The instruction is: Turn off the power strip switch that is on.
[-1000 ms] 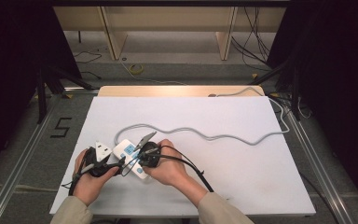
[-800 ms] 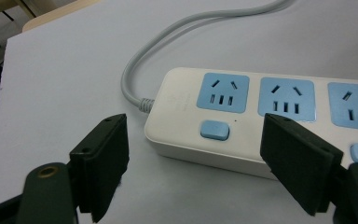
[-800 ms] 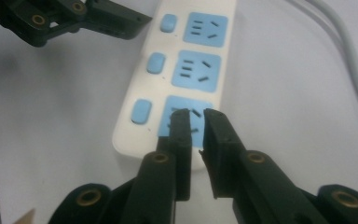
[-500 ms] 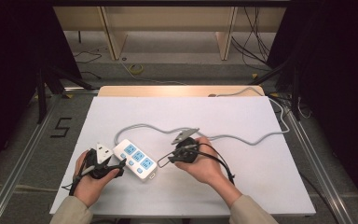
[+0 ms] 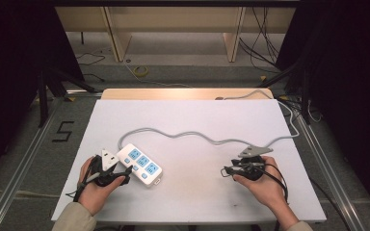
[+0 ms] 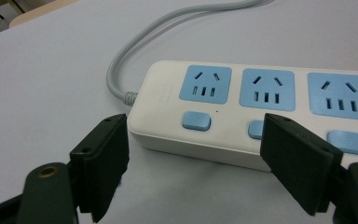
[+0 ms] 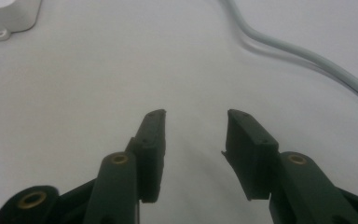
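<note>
Power strip job looks mostly wrapped, by my read: the white plastic three-socket power strip with blue socket faces and blue switches [image 5: 139, 164] lies flat on the white matte table top [image 5: 197, 120], nothing plugged in, neither claw holding it.

Left gripper [image 5: 119, 172]: jaws apart, nothing clamped. The strip sits just ahead of its tips, cord end nearest; in the left gripper view the strip [image 6: 256, 112] runs across beyond both black pads [image 6: 103, 163], close but I can't confirm contact.

Right gripper [image 5: 227, 171]: jaws have just been opening, now standing wide with only bare table between them [image 7: 193, 154]. The strip is well off to its left; a white corner of it shows at the upper left of the right gripper view [image 7: 9, 16].

Materials:
- Strip: glossy moulded plastic, rounded corners, flat rectangular body, small hanging tab at the far end.
- Grey round rubbery cord [image 5: 197, 137]: snakes loosely from the strip's back end across the table, passes just beyond the right gripper, drops off the right edge.
- Pads: flat, matte black, rectangular.
- Table: smooth, faint scuffs.

Left to do, as I judge: at most a last nudge from the left claw, or just withdraw.
</note>
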A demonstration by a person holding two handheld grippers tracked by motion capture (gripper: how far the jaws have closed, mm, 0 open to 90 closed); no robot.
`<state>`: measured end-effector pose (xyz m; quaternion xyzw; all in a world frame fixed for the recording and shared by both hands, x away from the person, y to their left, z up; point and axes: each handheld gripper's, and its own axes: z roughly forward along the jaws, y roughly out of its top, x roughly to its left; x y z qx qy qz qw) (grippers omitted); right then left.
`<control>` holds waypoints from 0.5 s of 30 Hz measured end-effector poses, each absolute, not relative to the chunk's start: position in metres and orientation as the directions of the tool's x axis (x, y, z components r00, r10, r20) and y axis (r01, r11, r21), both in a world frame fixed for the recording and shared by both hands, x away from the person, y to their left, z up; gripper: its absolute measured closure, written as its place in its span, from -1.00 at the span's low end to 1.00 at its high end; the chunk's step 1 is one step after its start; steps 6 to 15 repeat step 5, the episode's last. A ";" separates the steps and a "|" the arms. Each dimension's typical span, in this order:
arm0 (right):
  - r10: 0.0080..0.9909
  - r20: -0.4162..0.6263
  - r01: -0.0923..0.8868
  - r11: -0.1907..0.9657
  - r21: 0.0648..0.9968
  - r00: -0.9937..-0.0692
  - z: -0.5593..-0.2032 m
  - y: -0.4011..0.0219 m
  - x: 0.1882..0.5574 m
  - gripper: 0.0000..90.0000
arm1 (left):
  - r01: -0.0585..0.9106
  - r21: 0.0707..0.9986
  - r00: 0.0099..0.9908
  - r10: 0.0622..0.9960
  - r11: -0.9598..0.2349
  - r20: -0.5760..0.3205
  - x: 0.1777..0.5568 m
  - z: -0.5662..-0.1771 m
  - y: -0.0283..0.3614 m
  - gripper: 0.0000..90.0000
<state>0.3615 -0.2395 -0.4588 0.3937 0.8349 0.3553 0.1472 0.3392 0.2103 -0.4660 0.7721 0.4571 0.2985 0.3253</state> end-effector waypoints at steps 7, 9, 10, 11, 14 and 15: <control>0.777 0.041 0.542 0.399 0.740 -0.628 -0.461 -0.257 0.353 0.20 | 0.512 0.776 0.406 0.900 -0.368 0.159 0.338 -0.466 0.209 -0.48; 0.777 0.041 0.542 0.399 0.740 -0.628 -0.461 -0.257 0.353 0.20 | 0.512 0.776 0.406 0.900 -0.368 0.159 0.338 -0.466 0.209 -0.48; 0.777 0.041 0.542 0.399 0.740 -0.628 -0.461 -0.257 0.353 0.20 | 0.512 0.776 0.406 0.900 -0.368 0.159 0.338 -0.466 0.209 -0.48; 0.777 0.041 0.542 0.399 0.740 -0.628 -0.461 -0.257 0.353 0.20 | 0.512 0.776 0.406 0.900 -0.368 0.159 0.338 -0.466 0.209 -0.48; 0.777 0.041 0.542 0.399 0.740 -0.628 -0.461 -0.257 0.353 0.20 | 0.512 0.776 0.406 0.900 -0.368 0.159 0.338 -0.466 0.209 -0.48; 0.777 0.041 0.542 0.399 0.740 -0.628 -0.461 -0.257 0.353 0.20 | 0.512 0.776 0.406 0.900 -0.368 0.159 0.338 -0.466 0.209 -0.48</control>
